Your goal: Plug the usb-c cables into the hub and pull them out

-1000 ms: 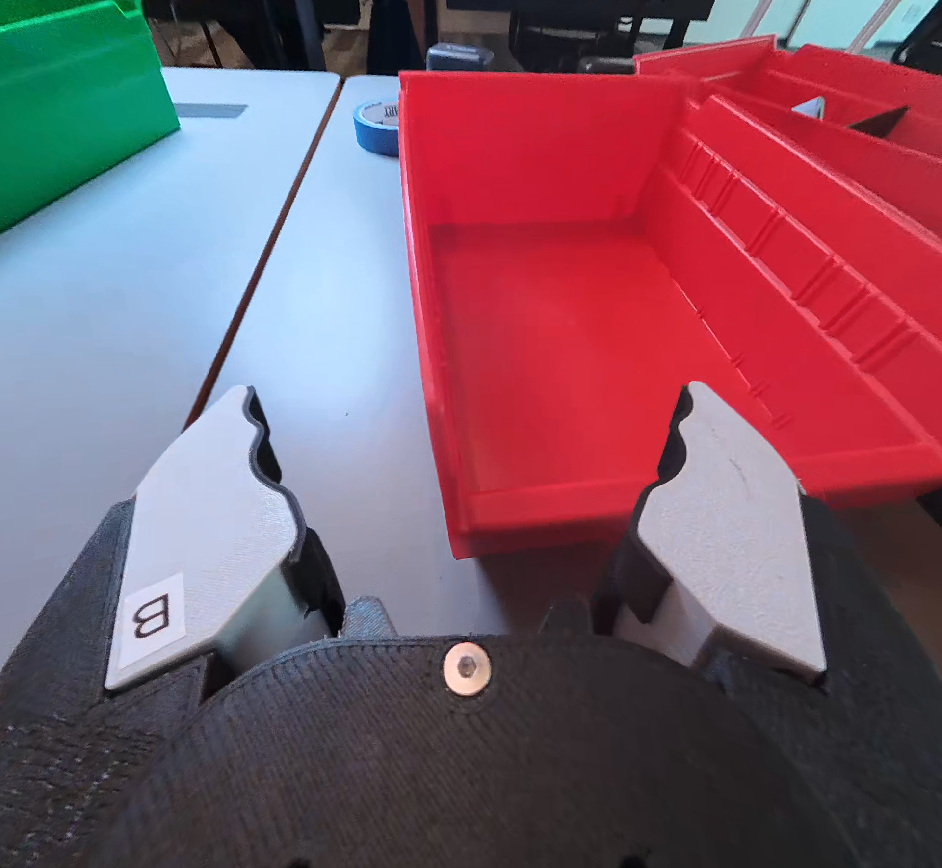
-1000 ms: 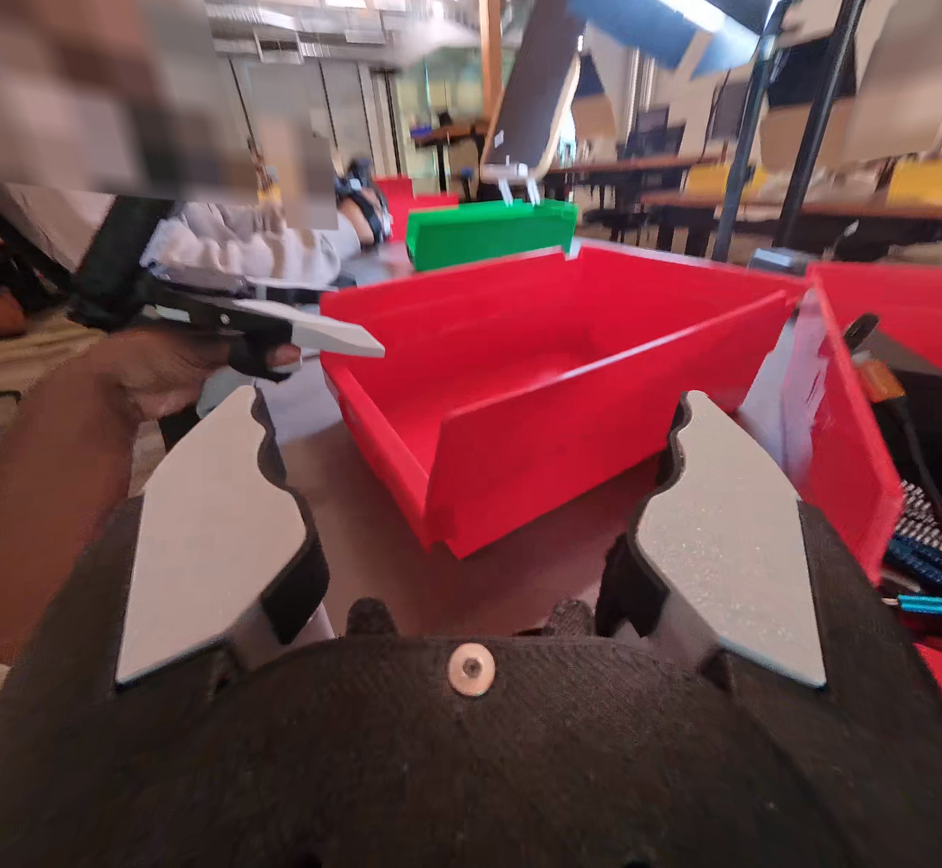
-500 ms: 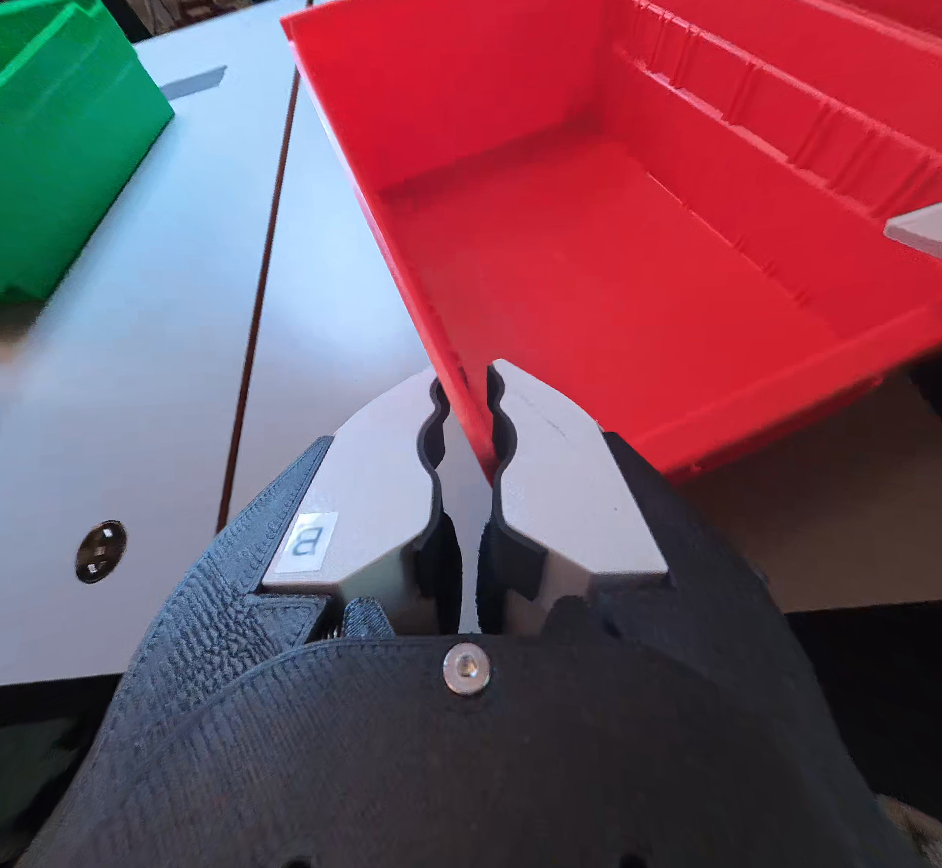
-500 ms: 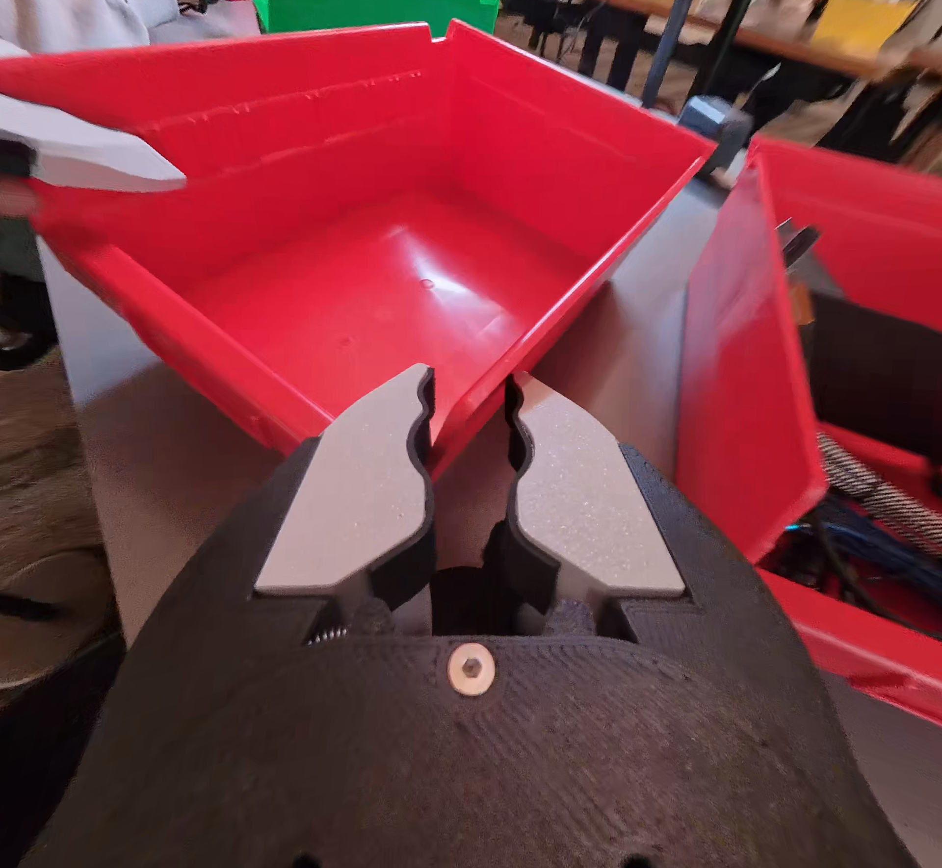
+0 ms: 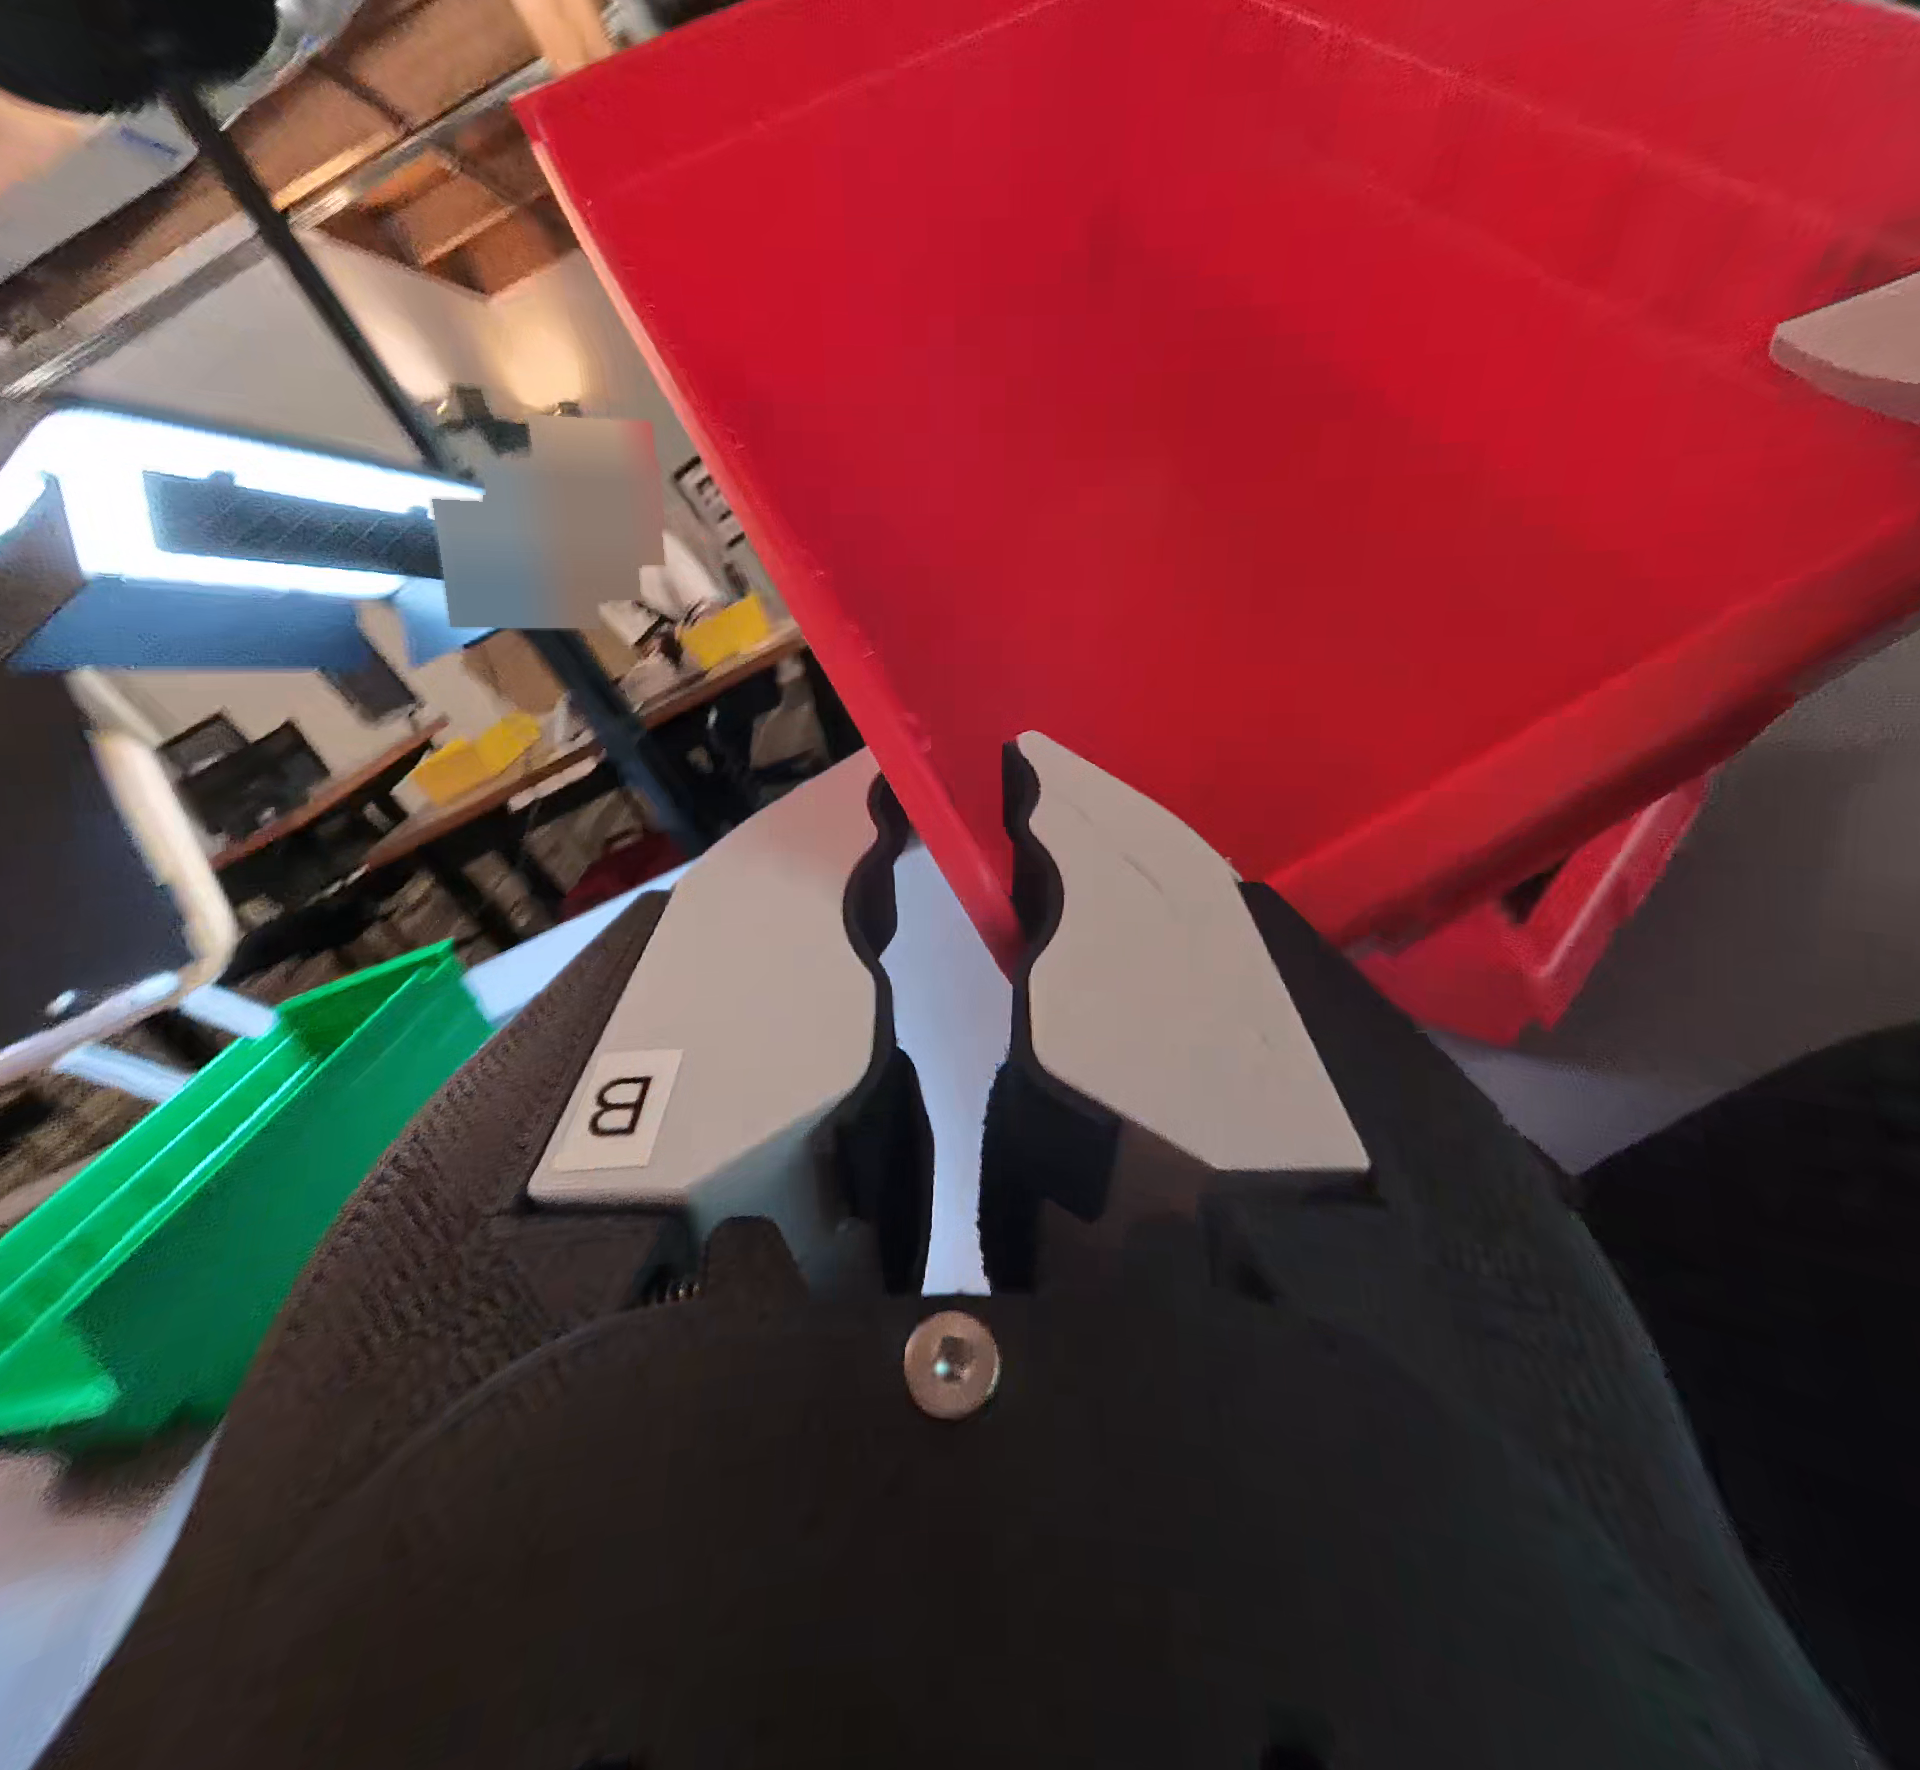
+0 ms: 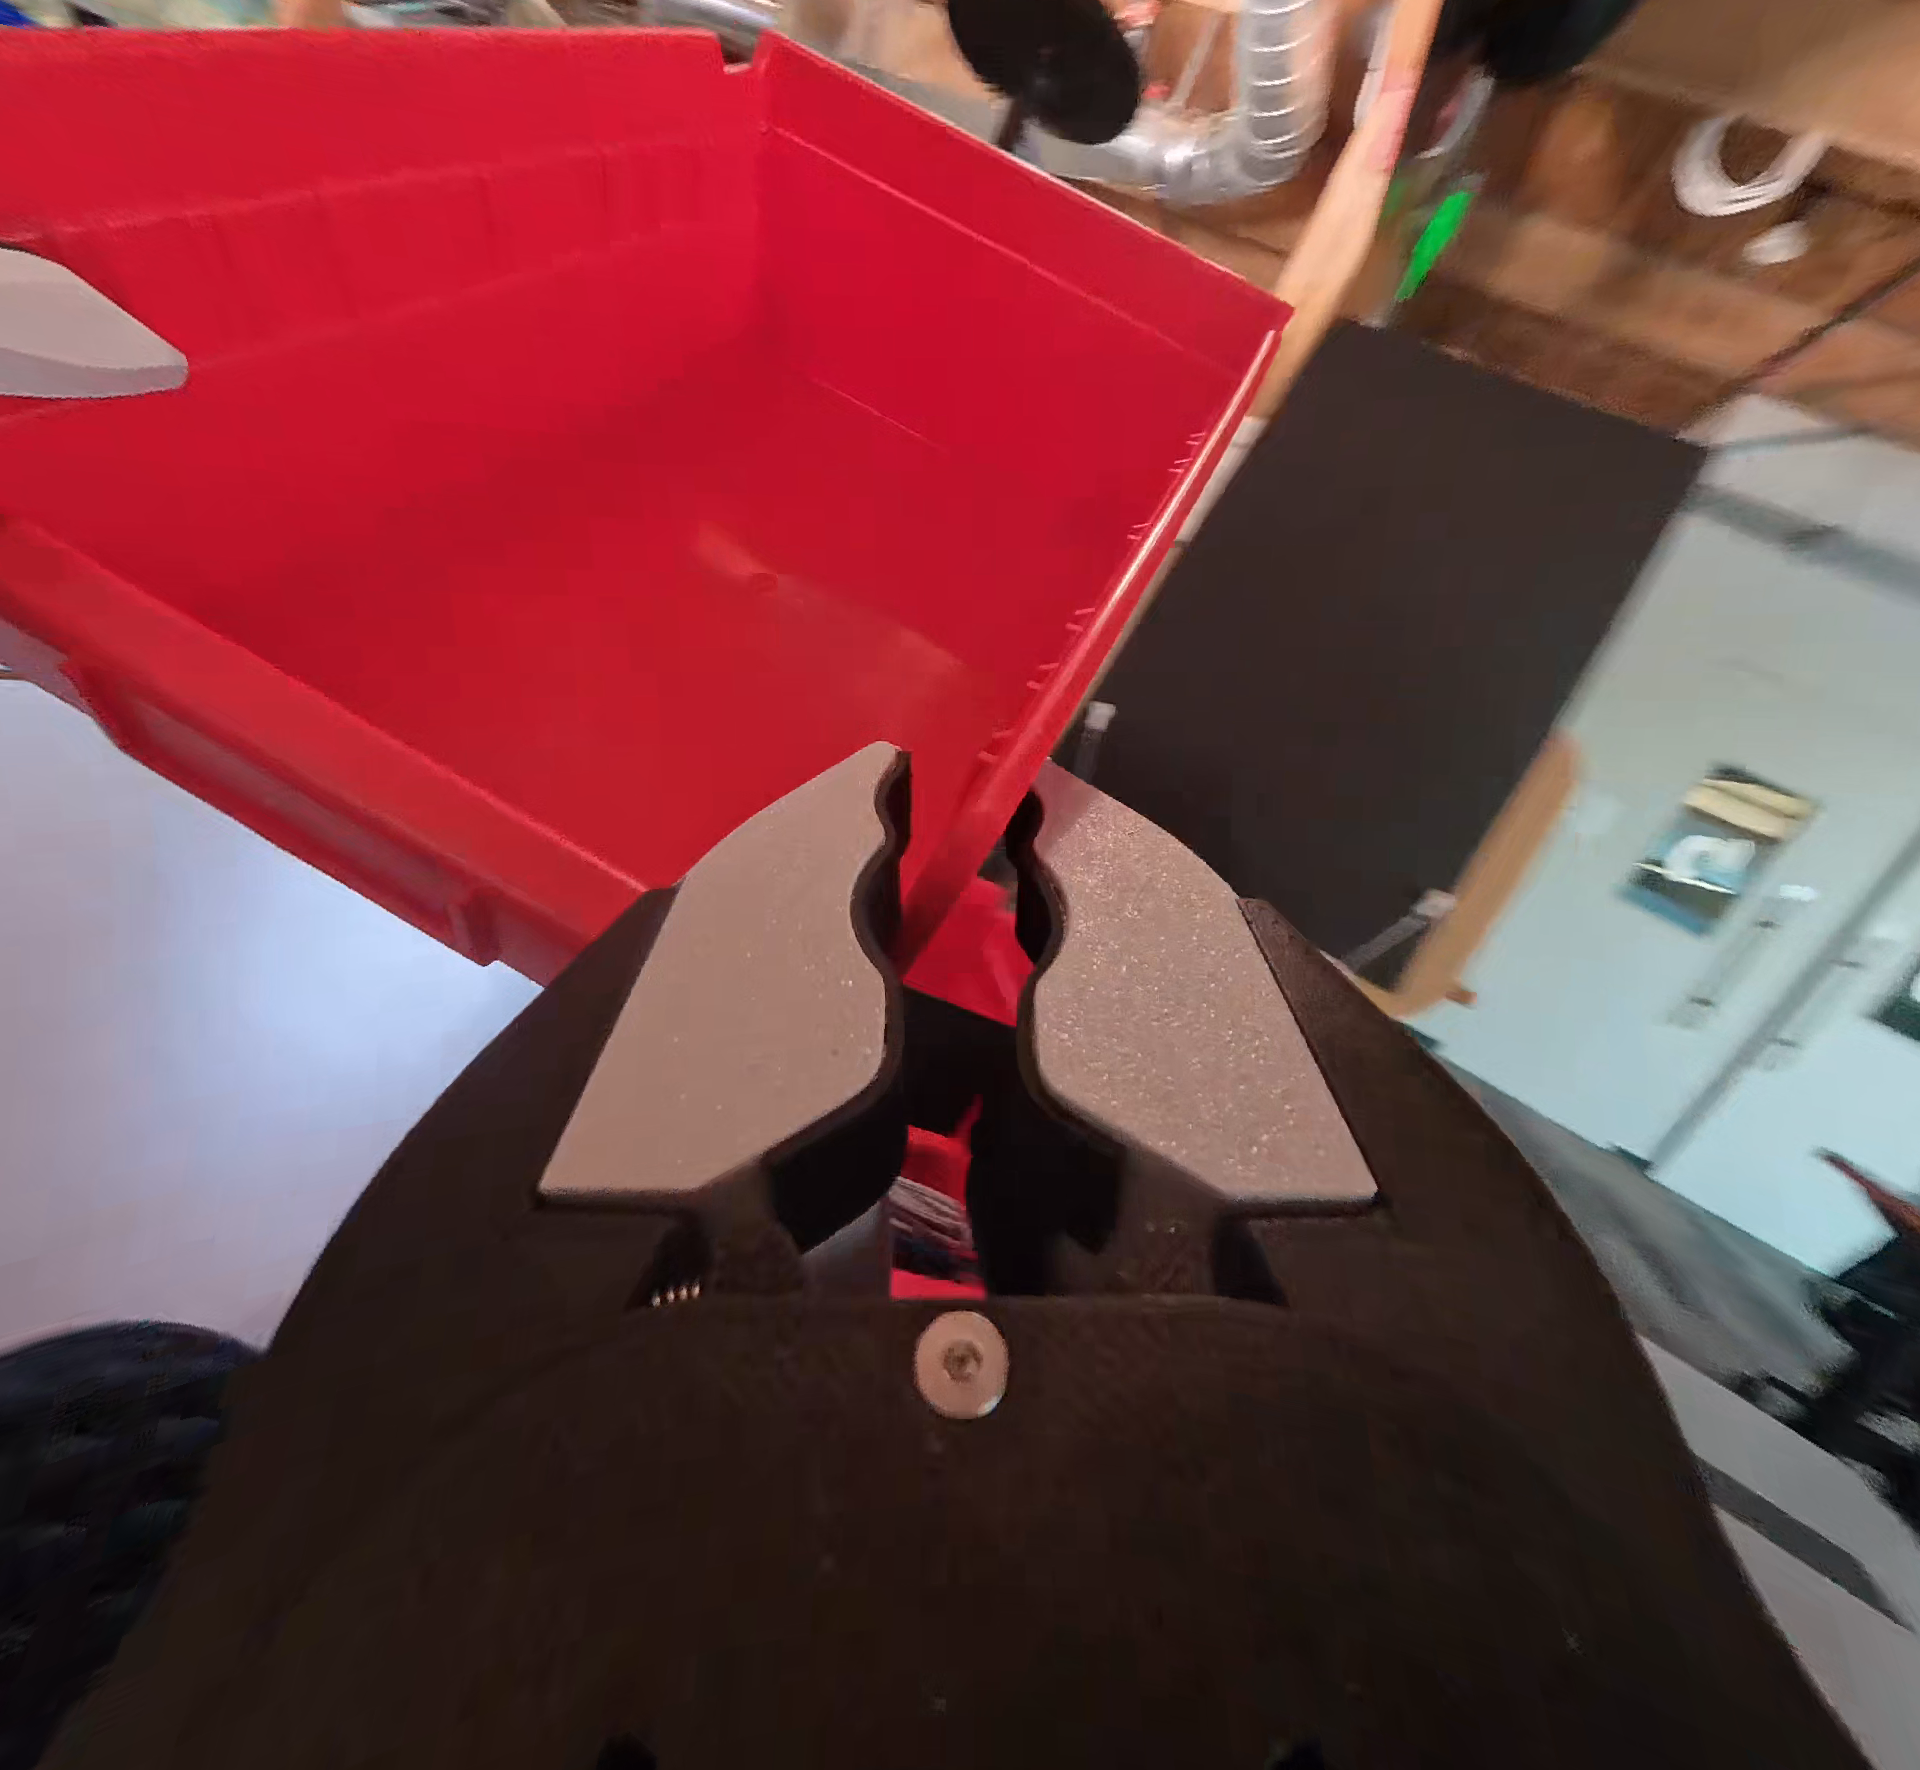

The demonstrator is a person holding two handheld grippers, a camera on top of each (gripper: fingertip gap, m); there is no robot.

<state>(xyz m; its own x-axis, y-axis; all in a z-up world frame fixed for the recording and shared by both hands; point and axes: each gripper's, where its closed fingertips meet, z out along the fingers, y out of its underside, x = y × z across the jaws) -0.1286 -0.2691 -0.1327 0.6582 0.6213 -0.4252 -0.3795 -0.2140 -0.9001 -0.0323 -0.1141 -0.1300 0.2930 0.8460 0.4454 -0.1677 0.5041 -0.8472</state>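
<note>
In the left wrist view the left gripper (image 5: 951, 863) pinches the red bin's (image 5: 1299, 432) near-left wall; in the right wrist view the right gripper (image 6: 961, 853) pinches its right wall — neither cables nor hub visible. The tilted bin could slip — thin, smooth walls

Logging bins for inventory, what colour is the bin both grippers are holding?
Red. The bin shows best in the right wrist view.
</note>
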